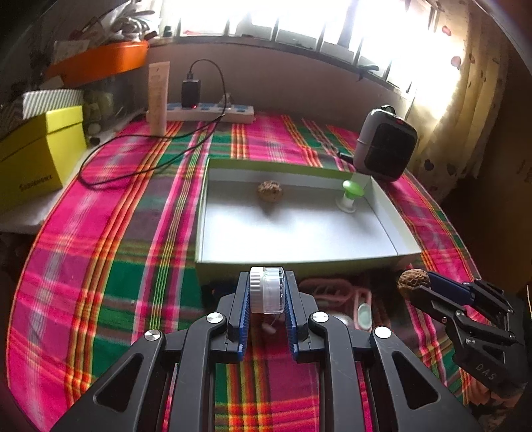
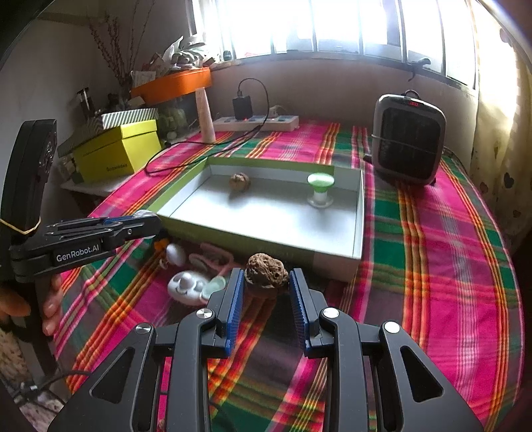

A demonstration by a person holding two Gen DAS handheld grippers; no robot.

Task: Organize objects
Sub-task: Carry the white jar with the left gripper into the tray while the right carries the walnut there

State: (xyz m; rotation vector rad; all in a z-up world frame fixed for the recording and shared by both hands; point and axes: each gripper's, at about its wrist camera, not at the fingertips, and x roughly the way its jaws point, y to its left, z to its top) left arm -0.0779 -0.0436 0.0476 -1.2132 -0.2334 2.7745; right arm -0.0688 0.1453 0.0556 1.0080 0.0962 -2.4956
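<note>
Left tool [image 2: 146,221], marked "GenRobot.AI", grips a clear jar [image 1: 267,289]; right tool [image 2: 266,285] grips a walnut [image 2: 266,270], both near the tray [image 2: 357,212] on the plaid tabletop [image 2: 432,249].

I was working in a lived-in home, at a worktop under a pink, green and orange plaid cloth [image 2: 432,252]. A barred window [image 2: 332,26] behind it let in strong daylight, with a pale heart-patterned curtain [image 1: 465,99] hanging at its side. A small grey and black electric heater [image 2: 409,139] stood on the cloth, and a white power strip [image 1: 212,111] with a black charger [image 1: 191,93] plugged in lay by the wall. Yellow-green cardboard boxes [image 2: 116,149], a striped box [image 2: 129,116] and an orange round tray of clutter [image 2: 173,83] were piled to one side.
</note>
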